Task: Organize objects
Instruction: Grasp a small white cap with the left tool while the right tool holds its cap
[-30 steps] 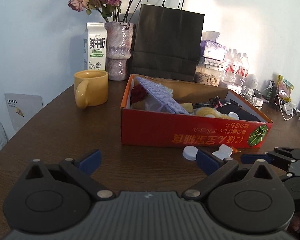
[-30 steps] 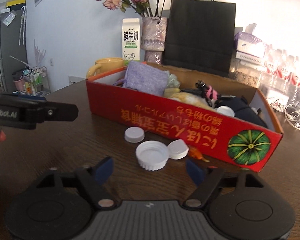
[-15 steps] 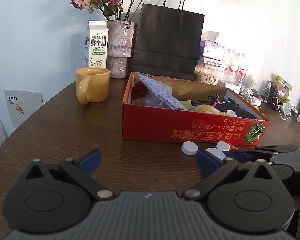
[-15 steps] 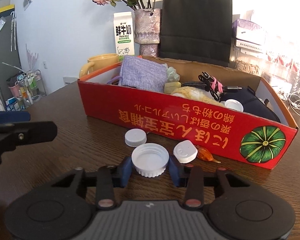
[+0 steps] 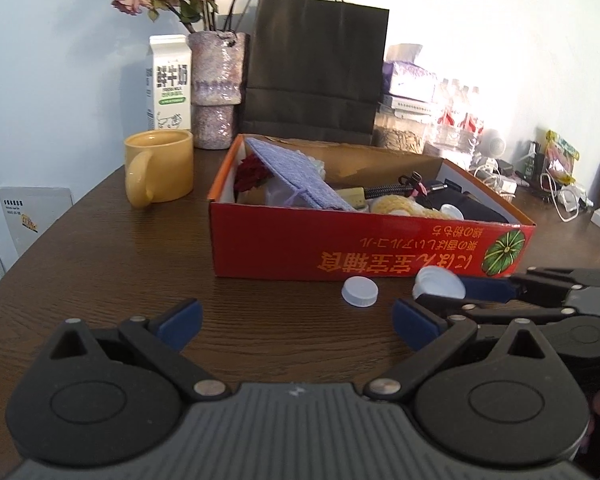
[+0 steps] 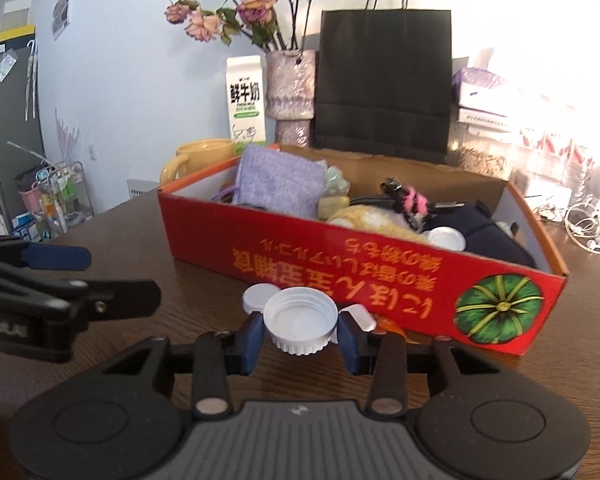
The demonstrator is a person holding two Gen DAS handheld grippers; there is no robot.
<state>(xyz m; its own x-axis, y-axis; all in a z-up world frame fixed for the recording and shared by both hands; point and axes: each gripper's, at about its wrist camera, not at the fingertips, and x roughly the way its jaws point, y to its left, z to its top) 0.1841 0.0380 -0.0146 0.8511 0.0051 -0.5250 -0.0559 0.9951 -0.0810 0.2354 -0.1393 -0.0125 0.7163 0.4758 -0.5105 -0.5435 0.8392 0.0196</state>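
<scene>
Clearly "FRESH MILK" — white carton [image 5: 168, 84]

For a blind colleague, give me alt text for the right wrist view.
The right gripper has its jaws clamped on a large white cap, held before a red box of odds and ends on a wooden table.

Lived-in home room: wooden desk [image 5: 100, 264] with dried roses in vase [image 5: 217, 88], milk carton [image 5: 169, 84], yellow mug [image 5: 160, 170], fridge [image 6: 8, 136] at back.
</scene>
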